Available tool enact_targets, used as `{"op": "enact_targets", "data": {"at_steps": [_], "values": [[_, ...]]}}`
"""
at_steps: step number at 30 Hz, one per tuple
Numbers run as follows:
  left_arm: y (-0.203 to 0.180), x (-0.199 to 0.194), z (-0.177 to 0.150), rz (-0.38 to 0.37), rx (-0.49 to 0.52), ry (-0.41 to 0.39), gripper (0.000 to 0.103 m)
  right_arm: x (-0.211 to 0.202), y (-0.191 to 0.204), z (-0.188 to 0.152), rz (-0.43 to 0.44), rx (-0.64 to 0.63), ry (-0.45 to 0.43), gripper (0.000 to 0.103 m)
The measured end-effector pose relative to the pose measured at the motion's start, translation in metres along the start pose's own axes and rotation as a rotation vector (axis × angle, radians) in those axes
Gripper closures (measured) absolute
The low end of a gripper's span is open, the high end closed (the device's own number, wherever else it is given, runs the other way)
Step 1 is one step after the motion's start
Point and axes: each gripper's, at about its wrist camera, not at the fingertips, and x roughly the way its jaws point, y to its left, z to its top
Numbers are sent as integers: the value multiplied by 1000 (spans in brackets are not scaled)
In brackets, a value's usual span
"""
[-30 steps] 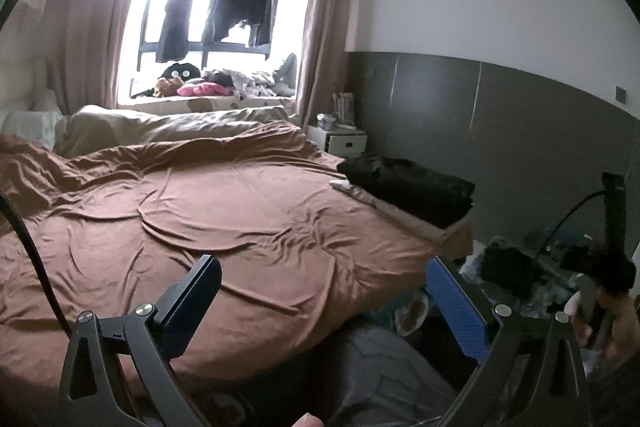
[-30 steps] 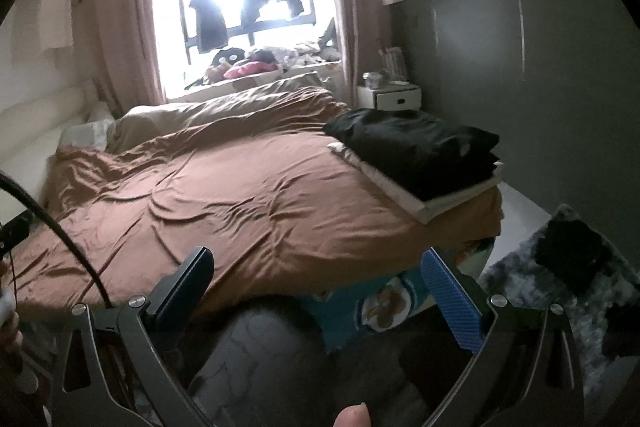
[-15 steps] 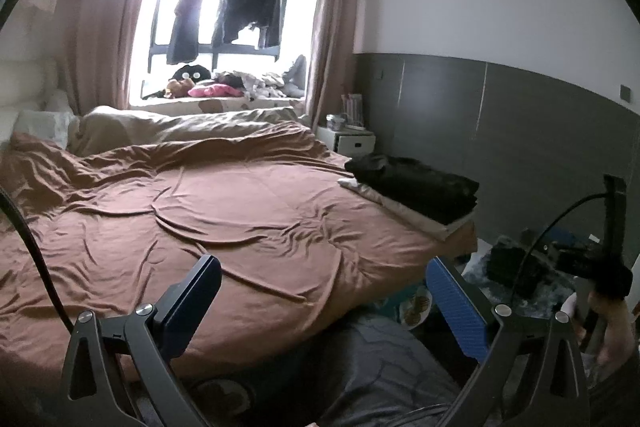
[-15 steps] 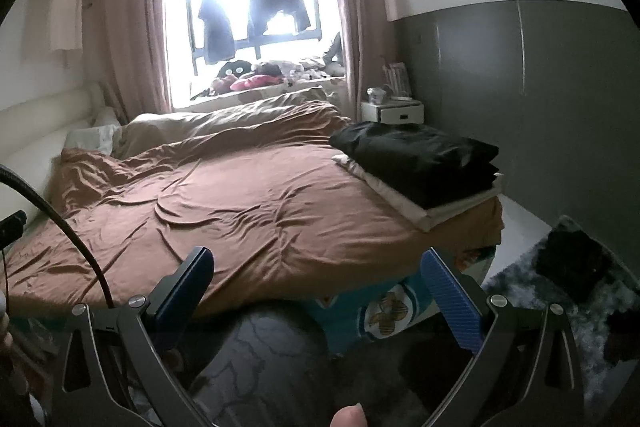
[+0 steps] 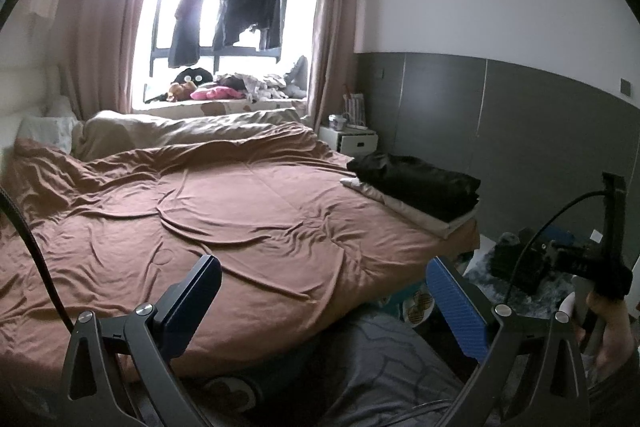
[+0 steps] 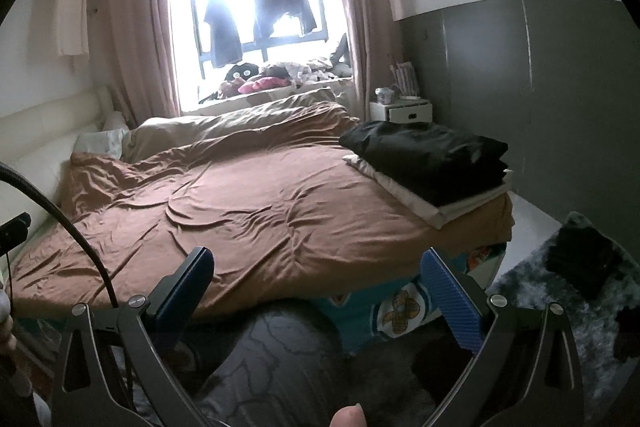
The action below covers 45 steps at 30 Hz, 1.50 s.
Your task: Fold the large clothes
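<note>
**Both claws spread and empty at the foot of the bed**

The left claw (image 5: 324,303) hangs with its jaws wide apart, nothing between them; the right claw (image 6: 320,295) is spread the same way and also holds nothing; both sit low over the near edge of the bed (image 5: 224,211), above the person's grey patterned trouser leg (image 6: 276,355).

The bed is covered by a rumpled brown duvet (image 6: 240,211); a beige blanket (image 5: 180,129) lies bunched along its far side, below the window (image 5: 224,27). The task's clothes are a folded stack (image 6: 432,163) on the far right corner of the bed: a black garment (image 5: 416,183) on top, a pale folded one (image 6: 436,207) beneath it, both well apart from either claw.

Dark garments (image 5: 240,11) hang in the bright window; toys and laundry (image 6: 280,75) crowd the sill; pink curtains (image 5: 100,39) frame it. A white nightstand (image 6: 404,111) stands against the grey wall panel beyond the stack. On the floor to the right lies a grey shaggy rug (image 6: 568,303) with a dark heap (image 6: 584,259) on it. In the left wrist view the person's right hand (image 5: 608,331) grips the other device's handle at the right edge.
</note>
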Motion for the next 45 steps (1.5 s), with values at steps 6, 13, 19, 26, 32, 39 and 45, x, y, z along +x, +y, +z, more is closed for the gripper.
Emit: {"op": "enact_targets", "data": {"at_steps": [6, 13, 19, 26, 32, 39, 45], "values": [[-1, -1, 0, 12, 4, 4, 0, 1, -2, -2, 2, 4, -9, 0], [-6, -6, -2, 27, 11, 5, 0, 4, -6, -6, -4, 28, 3, 0], [-6, -6, -2, 26, 8, 6, 0, 0, -9, -2, 12, 59, 9, 0], [-6, -6, -2, 26, 10, 6, 0, -7, -4, -3, 12, 84, 12, 0], [-6, -7, -2, 27, 9, 3, 0, -8, -3, -3, -4, 79, 15, 0], [-11, -11, 0, 35, 17, -20, 0, -8, -1, -3, -3, 76, 11, 0], [-12, -16, -1, 31, 6, -41, 0, -4, -6, -5, -8, 74, 12, 0]]}}
